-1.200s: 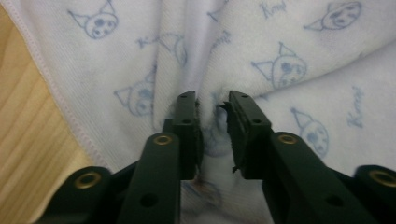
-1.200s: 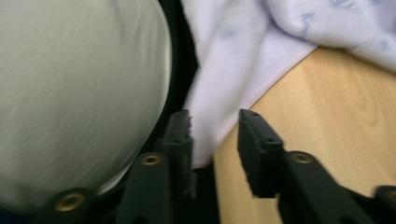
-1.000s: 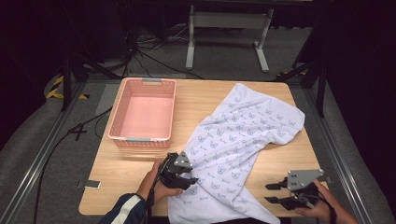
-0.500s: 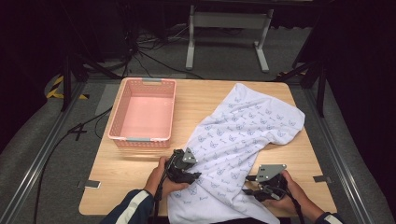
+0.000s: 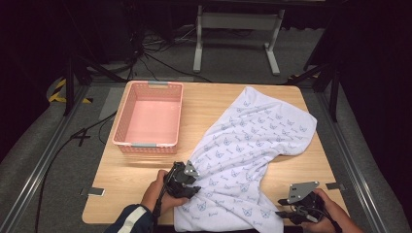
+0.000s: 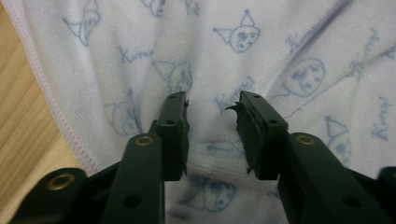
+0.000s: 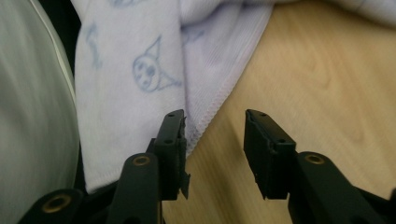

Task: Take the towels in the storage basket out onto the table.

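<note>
High view showed the white printed towel (image 5: 252,160) lying crumpled and slantwise across the desk (image 5: 204,104), from the far right corner down to the near edge, where its lower end spilled over; no fold had yet been made in it and none of it was in the pink basket (image 5: 148,119), which stood empty well to the left on the desk. The left claw (image 5: 192,187) rested on the towel's near left edge, and in the left gripper view its jaws had just been closing with a ridge of hemmed cloth (image 6: 212,154) between them, though a gap remained and the pads did not appear to be pressing yet. The right claw (image 5: 284,208) hovered low at the towel's near right edge; in the right gripper view its jaws stood spread, having just been closing a little, with bare wood between them and the hem (image 7: 210,114) just beside the left jaw. By all appearances the work was at its start: both near corners were yet to be gripped, and the spreading or folding lay ahead.
</note>
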Demonstrator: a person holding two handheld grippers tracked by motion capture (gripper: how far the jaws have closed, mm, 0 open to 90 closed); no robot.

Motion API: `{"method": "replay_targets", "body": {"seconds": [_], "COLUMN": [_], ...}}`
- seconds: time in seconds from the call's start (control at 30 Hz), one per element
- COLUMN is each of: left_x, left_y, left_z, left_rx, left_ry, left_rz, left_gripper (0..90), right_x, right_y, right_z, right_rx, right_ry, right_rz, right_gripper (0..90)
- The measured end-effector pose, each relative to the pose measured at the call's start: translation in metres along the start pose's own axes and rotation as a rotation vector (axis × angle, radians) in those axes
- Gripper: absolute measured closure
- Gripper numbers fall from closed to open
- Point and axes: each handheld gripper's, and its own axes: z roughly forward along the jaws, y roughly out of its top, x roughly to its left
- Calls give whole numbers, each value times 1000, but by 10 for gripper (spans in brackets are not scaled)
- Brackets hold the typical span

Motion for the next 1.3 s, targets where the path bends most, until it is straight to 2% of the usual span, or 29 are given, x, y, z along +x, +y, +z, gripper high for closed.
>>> {"method": "replay_targets", "body": {"seconds": [0.03,0.07,0.13,0.17,0.2,0.23,0.27,0.3,0.33,0.37,0.43,0.47,0.5,0.57,0.6,0.73,0.8,0.83,0.87,0.93,0.97,1.0,1.03,1.07,1.13,1.2,1.23,1.27,1.3], "left_x": [1,1,3,5,7,8,10,12,14,16,19,20,20,19,20,22,23,24,24,24,23,21,17,14,7,-1,-1,-5,-7], "left_y": [2,3,14,19,24,28,32,36,39,40,43,43,43,41,40,34,28,26,23,18,15,14,13,14,16,17,17,16,16], "left_z": [1,2,7,9,12,14,18,22,26,29,35,37,39,39,37,32,28,25,23,19,17,16,16,15,13,9,9,6,5], "left_rx": [-42,-65,-95,-107,-125,-126,-123,-119,-110,-102,-84,-70,-60,-66,-62,-59,-55,-47,-43,-44,-42,-38,-39,-18,28,88,88,117,126], "left_ry": [-12,-15,22,19,18,16,27,41,40,45,56,32,37,32,30,38,45,48,51,52,38,27,25,32,42,20,20,-2,-11], "left_rz": [13,15,18,25,28,27,32,44,38,40,40,45,51,34,37,17,-3,-10,-18,-31,-41,-37,-27,-14,40,63,63,71,81], "left_gripper": [523,513,467,469,468,465,465,464,463,464,464,477,483,481,484,525,531,544,544,582,593,607,615,615,630,651,653,653,639], "right_x": [-3,-5,-12,-15,-17,-19,-19,-19,-17,-17,-14,-13,-13,-11,-10,-8,-8,-8,-8,-9,-9,-9,-7,-4,2,12,12,13,12], "right_y": [5,9,18,23,26,29,31,33,35,35,35,34,33,32,31,22,13,2,2,-7,-14,-19,-23,-26,-27,-22,-22,-21,-19], "right_z": [-2,-4,-2,2,7,12,15,20,25,29,36,38,37,35,34,25,15,6,6,-3,-9,-14,-17,-20,-23,-26,-26,-26,-28], "right_rx": [-41,-88,-147,-157,-156,-158,-151,-142,-128,-121,-91,-92,-96,-78,-70,-32,-16,-8,-8,1,6,6,0,-2,-7,-10,-10,-13,-51], "right_ry": [-31,-55,-95,-86,-95,-81,-60,-60,-65,-35,-16,-11,12,25,23,18,1,-19,-19,-42,-49,-43,-16,8,70,132,132,126,135], "right_rz": [7,6,21,9,21,19,16,0,-15,-12,-20,-28,-24,-31,-36,-14,10,50,50,83,110,128,140,141,122,67,67,63,62], "right_gripper": [575,574,577,566,552,551,549,542,542,549,571,628,675,837,862,877,878,878,878,877,877,876,873,872,869,858,858,839,841]}}
